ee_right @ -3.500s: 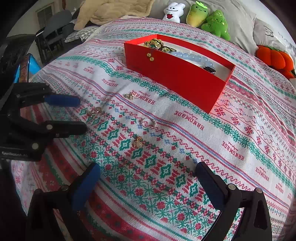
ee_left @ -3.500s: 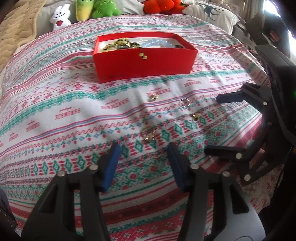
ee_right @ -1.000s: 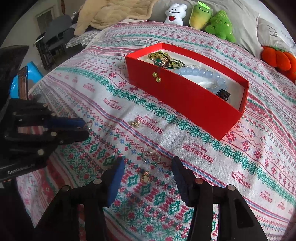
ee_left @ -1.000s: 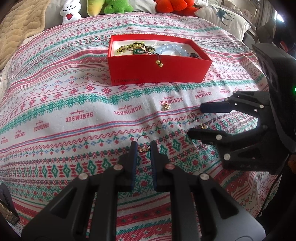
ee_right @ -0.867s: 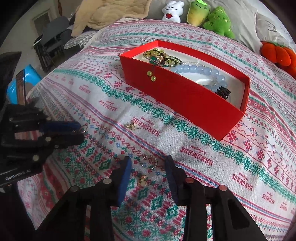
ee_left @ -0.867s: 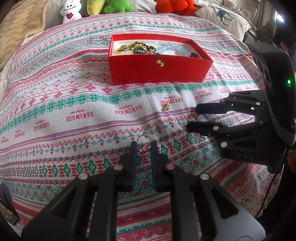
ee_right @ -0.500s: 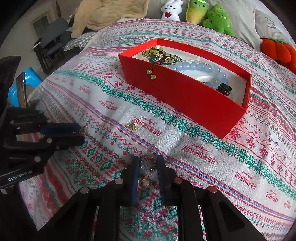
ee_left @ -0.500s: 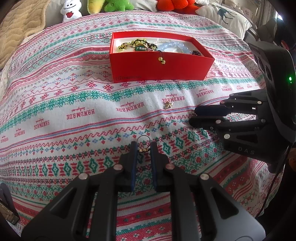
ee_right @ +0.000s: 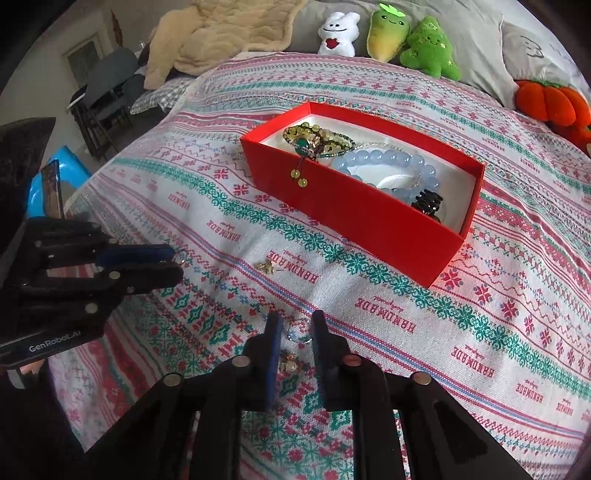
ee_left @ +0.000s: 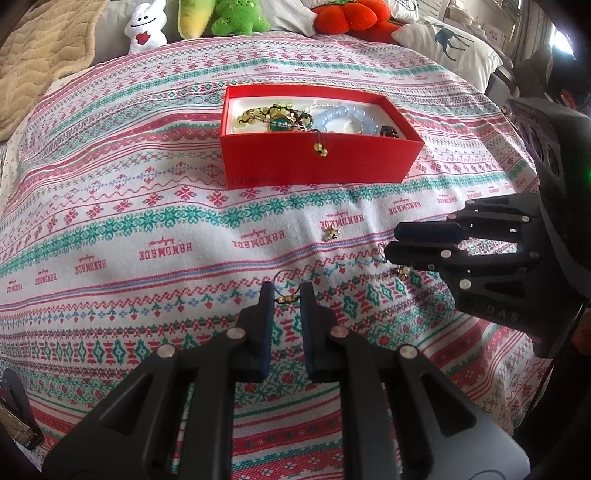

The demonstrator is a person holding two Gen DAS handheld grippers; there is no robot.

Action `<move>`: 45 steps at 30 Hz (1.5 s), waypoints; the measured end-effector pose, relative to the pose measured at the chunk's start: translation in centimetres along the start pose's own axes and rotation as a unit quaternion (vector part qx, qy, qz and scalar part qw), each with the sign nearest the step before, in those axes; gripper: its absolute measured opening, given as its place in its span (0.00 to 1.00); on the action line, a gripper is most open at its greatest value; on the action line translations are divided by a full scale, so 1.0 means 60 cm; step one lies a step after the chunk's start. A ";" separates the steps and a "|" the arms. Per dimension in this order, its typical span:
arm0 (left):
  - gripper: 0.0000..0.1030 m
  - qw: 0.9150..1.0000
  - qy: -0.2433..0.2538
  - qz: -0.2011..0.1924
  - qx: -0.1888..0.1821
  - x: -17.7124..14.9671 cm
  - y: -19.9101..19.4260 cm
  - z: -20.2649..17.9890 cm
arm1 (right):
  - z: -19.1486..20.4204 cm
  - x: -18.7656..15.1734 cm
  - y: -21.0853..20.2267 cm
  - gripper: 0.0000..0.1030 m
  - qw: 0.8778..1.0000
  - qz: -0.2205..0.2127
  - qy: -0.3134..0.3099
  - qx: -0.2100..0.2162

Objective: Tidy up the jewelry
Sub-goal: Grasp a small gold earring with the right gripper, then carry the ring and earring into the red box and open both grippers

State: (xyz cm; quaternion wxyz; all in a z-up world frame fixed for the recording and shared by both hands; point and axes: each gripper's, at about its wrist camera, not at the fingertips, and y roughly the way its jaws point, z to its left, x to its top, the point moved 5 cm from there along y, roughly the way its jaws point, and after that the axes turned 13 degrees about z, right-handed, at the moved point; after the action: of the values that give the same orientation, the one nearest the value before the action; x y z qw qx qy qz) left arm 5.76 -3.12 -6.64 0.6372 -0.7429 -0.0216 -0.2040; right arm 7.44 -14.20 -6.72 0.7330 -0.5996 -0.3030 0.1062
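Observation:
On the patterned bedspread stands a red box (ee_left: 317,166) (ee_right: 351,221) that holds bead bracelets. My left gripper (ee_left: 286,299) (ee_right: 177,264) is shut on a small gold hoop piece (ee_left: 286,276), just above the cloth. My right gripper (ee_right: 297,328) (ee_left: 389,243) has its blue pads closed against a thin silver ring (ee_right: 297,334). A gold earring (ee_right: 288,363) (ee_left: 402,271) lies on the cloth just under the right fingers. A little gold star piece (ee_left: 331,232) (ee_right: 266,266) lies between the grippers and the box.
Plush toys (ee_right: 388,33) and an orange plush pumpkin (ee_right: 550,103) line the far edge of the bed, with a beige blanket (ee_left: 33,62) at the back left. A white deer pillow (ee_left: 450,44) lies at the back right. A chair (ee_right: 107,85) stands beyond the bed's left side.
My right gripper's jaws have closed from wide apart onto the silver ring. The left gripper has kept its grip on the gold hoop piece and stayed in place.

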 end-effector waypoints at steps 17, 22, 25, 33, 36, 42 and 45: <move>0.15 1.000 0.002 0.017 -0.003 -0.012 0.013 -0.002 | -0.005 0.000 0.044 0.25 1.000 0.026 0.003 0.008; 0.15 1.000 0.004 0.014 -0.002 -0.015 0.009 -0.002 | -0.004 -0.003 0.041 0.18 1.000 0.021 0.004 0.003; 0.15 1.000 0.006 0.012 0.000 -0.015 0.005 -0.003 | 0.002 -0.003 0.036 0.18 1.000 0.016 -0.004 -0.006; 0.15 1.000 0.009 0.001 0.003 -0.002 -0.007 -0.005 | 0.003 -0.003 0.005 0.18 1.000 0.000 -0.007 -0.005; 0.15 1.000 0.007 -0.009 0.006 0.013 -0.016 -0.002 | 0.002 0.007 -0.012 0.18 1.000 -0.013 -0.002 -0.005; 0.15 0.999 -0.002 -0.041 0.007 0.055 -0.045 0.001 | -0.013 0.039 -0.049 0.18 0.999 -0.044 0.016 -0.008; 0.15 0.998 -0.005 -0.059 0.005 0.082 -0.059 0.001 | -0.025 0.055 -0.065 0.18 0.998 -0.056 0.025 -0.011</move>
State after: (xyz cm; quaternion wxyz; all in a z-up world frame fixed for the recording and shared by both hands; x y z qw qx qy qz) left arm 9.23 -3.51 -1.69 0.6278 -0.7378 -0.0698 -0.2379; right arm 10.10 -14.73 -2.14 0.7385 -0.5923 -0.3190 0.0462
